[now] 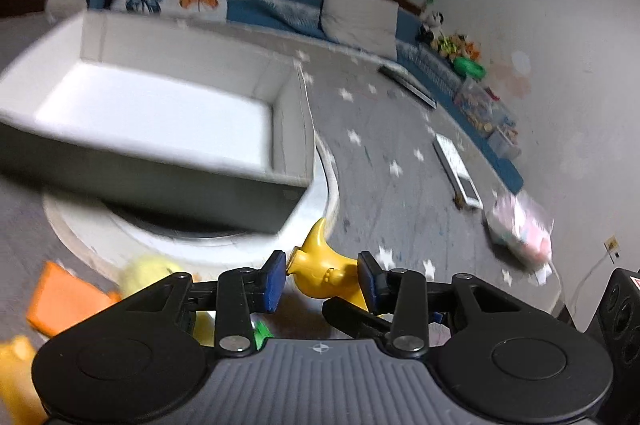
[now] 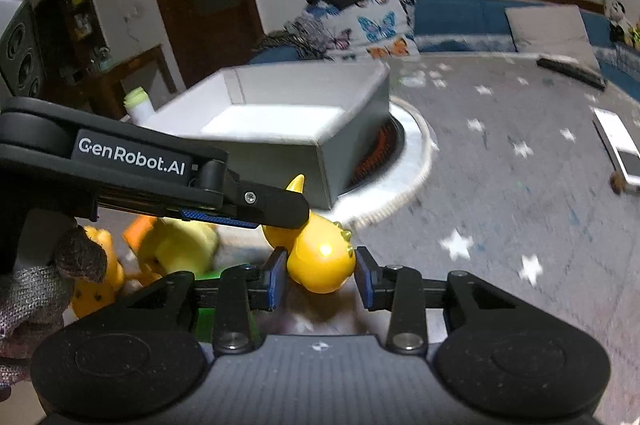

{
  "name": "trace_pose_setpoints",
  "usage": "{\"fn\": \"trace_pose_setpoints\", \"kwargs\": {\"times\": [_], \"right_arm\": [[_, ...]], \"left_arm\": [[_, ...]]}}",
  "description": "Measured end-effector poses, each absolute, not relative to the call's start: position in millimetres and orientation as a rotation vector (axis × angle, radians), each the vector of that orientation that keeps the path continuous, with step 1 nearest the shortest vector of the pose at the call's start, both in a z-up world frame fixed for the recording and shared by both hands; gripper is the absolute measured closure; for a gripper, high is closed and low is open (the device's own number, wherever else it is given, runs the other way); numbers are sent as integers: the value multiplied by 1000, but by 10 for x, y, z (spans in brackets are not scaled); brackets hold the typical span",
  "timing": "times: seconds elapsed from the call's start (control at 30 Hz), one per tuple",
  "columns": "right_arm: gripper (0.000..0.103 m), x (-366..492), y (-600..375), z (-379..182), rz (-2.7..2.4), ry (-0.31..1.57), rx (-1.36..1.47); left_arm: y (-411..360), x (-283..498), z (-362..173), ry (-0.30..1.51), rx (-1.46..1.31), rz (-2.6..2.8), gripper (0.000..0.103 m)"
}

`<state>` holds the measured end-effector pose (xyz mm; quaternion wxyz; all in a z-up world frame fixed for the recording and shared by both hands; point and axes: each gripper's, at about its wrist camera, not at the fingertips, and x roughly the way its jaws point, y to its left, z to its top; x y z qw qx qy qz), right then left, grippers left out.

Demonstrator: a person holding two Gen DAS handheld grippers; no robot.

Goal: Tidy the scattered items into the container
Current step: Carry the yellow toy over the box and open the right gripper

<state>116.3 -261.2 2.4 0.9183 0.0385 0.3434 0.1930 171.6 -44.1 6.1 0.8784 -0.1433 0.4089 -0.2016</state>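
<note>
A yellow dinosaur toy sits between the blue pads of my left gripper, which is shut on it, tail pointing up. My right gripper is closed on the same toy's round body. In the right wrist view the left gripper's finger crosses over the toy from the left. The grey-white box stands just beyond, open and empty, on a round white mat. More toys lie at lower left: an orange piece, a pale yellow plush and an orange-yellow figure.
A gloved hand holds the left gripper. A grey star-patterned carpet lies right of the box, with a white board and a plastic bag on it. Blue cushions and butterfly pillows line the far wall. A speaker stands at left.
</note>
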Motion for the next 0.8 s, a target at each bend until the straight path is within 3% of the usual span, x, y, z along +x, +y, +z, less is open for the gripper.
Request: {"fn": "trace_pose_setpoints", "kwargs": {"times": [0.1,0.17,0.33,0.8], "right_arm": [[68,1251,-2517,179,421,658,69],[68,1326,-2453,267,434,631,63],[68,1625,-2262,405,460,594,36],[68,2438,-2030,180,466,714,24]], "left_arm": [[-362,1812,183,813,-302,-391,62],[-309,1877,265,787,-305,-371,69],[-179,2043,462,724,-310,-323,70],[99,2761,80,842,-448,-277,69]]}}
